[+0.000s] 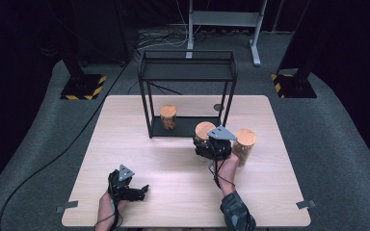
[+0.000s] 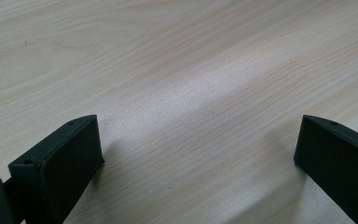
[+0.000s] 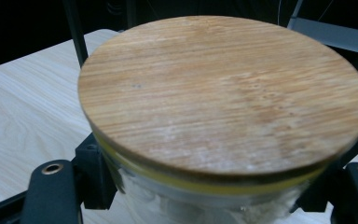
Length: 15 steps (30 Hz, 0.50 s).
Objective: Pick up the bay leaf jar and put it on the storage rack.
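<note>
One lidded jar (image 1: 168,117) shelved on rack (image 1: 188,72); second jar (image 3: 223,107) pinched by right tongs (image 1: 213,147); third jar (image 1: 244,146) pending. Left tongs (image 2: 198,154) spread, idle.

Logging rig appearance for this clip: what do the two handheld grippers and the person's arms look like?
Both the left gripper and the right gripper are black, each topped by a grey three-cornered plate and trailing a thin black cable. The jaws are flat black blocks. The right forearm wears a dark patterned sleeve.
</note>
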Tool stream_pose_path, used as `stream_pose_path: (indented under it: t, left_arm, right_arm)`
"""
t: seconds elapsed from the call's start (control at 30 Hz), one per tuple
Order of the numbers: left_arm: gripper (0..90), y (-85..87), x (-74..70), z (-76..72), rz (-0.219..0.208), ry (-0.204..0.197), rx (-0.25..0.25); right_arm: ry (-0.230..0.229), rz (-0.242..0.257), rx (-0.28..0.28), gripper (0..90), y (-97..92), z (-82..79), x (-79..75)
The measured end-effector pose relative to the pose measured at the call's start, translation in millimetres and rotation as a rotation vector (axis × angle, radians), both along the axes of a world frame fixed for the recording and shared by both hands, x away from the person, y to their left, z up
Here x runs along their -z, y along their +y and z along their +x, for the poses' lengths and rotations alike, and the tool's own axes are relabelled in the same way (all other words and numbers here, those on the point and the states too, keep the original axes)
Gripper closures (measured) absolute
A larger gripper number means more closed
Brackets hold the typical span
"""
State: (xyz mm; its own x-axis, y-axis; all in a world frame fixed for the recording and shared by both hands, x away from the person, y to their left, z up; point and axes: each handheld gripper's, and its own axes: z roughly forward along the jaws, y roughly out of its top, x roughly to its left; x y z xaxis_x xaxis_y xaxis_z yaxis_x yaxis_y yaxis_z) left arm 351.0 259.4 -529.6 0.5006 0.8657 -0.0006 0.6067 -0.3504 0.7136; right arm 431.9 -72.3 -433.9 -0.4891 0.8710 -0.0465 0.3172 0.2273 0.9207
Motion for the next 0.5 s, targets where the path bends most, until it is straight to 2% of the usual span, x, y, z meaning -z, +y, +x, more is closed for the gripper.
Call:
stream_pose_path:
  t: [0.5]
  left_arm:
    - [0.2,0.0,0.0,0.0,-0.001,0.001,0.000]
  right_arm:
    - [-0.007,-0.008,-0.001,25.0,1.2,8.1,-7.0]
